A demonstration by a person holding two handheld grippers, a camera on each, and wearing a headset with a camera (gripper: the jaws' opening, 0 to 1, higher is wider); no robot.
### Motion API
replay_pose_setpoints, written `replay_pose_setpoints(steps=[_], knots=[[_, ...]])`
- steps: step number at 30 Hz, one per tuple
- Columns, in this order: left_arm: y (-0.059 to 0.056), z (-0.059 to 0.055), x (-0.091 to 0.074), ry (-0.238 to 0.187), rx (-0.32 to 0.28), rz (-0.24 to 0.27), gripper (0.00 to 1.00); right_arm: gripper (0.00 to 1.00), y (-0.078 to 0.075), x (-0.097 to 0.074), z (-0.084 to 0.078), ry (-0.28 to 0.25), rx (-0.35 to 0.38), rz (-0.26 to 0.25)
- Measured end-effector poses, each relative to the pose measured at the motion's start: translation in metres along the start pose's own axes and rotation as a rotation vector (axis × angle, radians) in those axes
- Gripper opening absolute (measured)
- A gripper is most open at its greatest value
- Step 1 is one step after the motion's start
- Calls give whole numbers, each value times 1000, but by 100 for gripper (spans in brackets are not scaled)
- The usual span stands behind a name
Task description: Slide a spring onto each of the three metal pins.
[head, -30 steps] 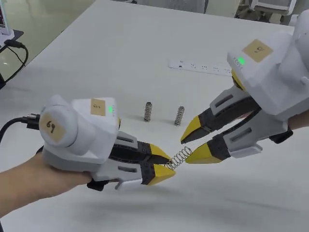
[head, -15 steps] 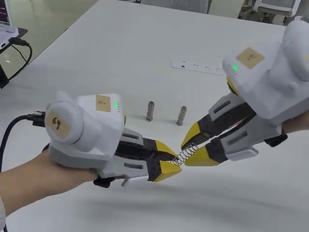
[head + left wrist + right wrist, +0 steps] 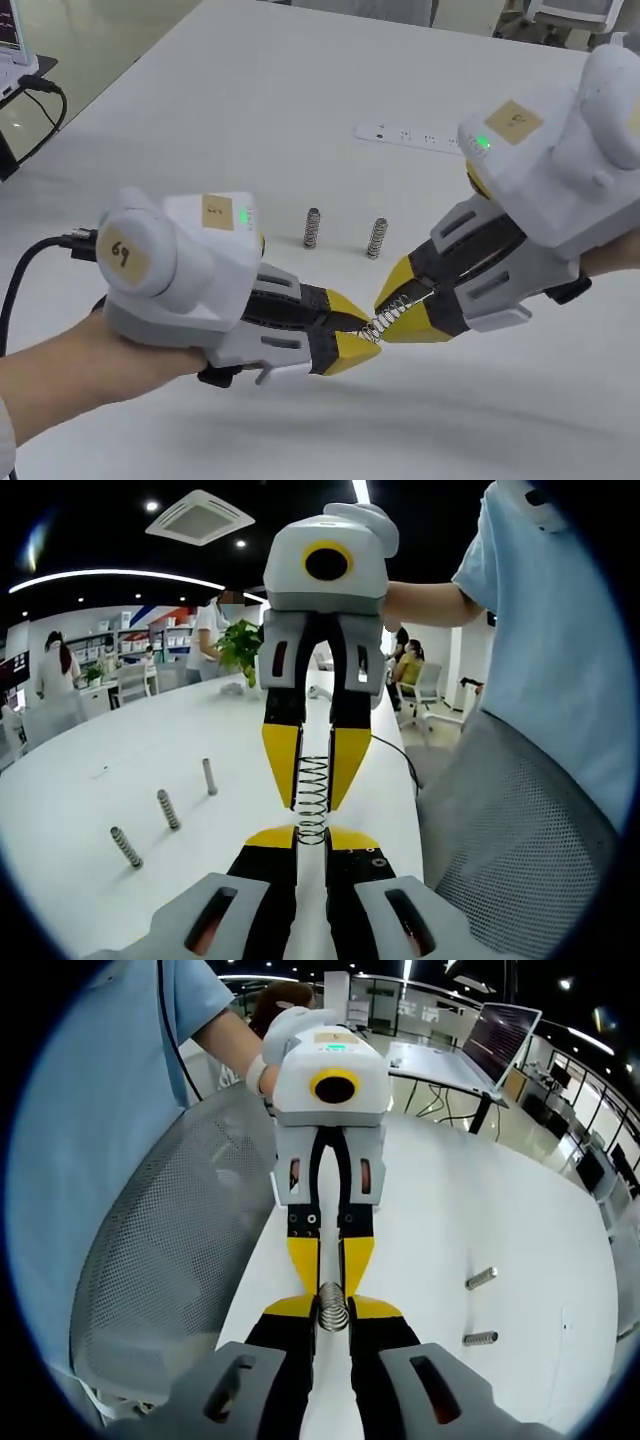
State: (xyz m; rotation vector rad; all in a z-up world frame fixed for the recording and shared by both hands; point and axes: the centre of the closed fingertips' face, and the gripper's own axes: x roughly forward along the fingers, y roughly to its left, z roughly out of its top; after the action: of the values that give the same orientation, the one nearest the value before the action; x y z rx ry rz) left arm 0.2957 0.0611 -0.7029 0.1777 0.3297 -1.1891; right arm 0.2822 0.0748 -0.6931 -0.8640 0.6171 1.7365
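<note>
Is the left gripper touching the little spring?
Touching. In the left gripper view, the spring has its near end pinched between the yellow tips of the left gripper, with no gap on either side.

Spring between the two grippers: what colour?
Silvery bare metal; the spring shows best in the left gripper view.

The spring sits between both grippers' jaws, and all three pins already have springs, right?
No. The spring does sit between the jaws of the left gripper and right gripper, but only the near pin and middle pin carry one; the far pin is bare, per the left gripper view.
</note>
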Motion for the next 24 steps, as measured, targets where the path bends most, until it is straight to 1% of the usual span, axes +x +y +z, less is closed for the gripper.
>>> replay_pose_setpoints(steps=[7, 17, 24], knots=[[0, 0, 1, 1, 3, 0, 2, 8, 2, 0, 0, 3, 7, 10], [-2, -1, 2, -1, -11, 1, 2, 8, 0, 1, -3, 18, 13, 17], [0, -3, 2, -1, -24, 10, 2, 8, -3, 2, -5, 19, 7, 18]])
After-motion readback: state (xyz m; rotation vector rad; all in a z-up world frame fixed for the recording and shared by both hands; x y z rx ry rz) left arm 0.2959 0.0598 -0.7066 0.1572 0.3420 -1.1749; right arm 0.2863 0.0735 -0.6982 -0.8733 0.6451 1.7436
